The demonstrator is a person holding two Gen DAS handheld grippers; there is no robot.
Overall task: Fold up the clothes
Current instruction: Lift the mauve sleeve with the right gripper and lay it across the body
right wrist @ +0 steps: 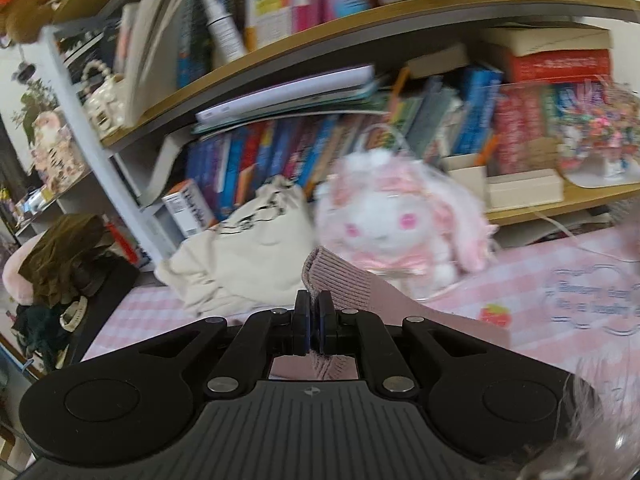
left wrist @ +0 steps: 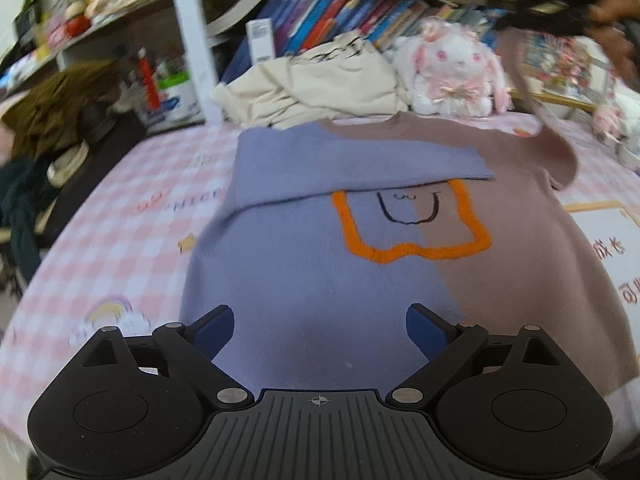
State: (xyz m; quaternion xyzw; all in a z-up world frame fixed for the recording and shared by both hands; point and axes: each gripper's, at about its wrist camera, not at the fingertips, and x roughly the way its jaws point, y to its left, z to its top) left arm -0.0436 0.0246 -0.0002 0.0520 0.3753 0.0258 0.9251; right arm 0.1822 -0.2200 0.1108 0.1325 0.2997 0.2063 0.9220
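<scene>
Nearest in the left wrist view, the left gripper (left wrist: 320, 330) hangs with its blue pads spread wide and nothing between them, poised over the lilac lower half of the sweater (left wrist: 320, 300); released like this, it looks ready either to pin the cloth down or to take the hem for a later fold. The sweater itself lies flat, front up, on the pink checked bedsheet (left wrist: 120, 232), lilac on one side and brown on the other, with an orange outline and a small drawn face on the chest; its lilac sleeve (left wrist: 352, 164) is already laid across the chest, so that side seems done.

In the right wrist view the right gripper (right wrist: 314, 316) is clenched on the ribbed cuff of the brown sleeve (right wrist: 340, 284), the knit rising between and beyond the jaws; the left view shows that sleeve lifted off the sheet and stretched up toward the top right corner, held high, I judge, so it can be carried over the chest to match the lilac one.

Further back, a cream garment (left wrist: 316, 88) lies crumpled beside a white and pink plush rabbit (left wrist: 452, 76); behind them stand the bookshelves (right wrist: 320, 40), crowded and out of the way of the folding.
</scene>
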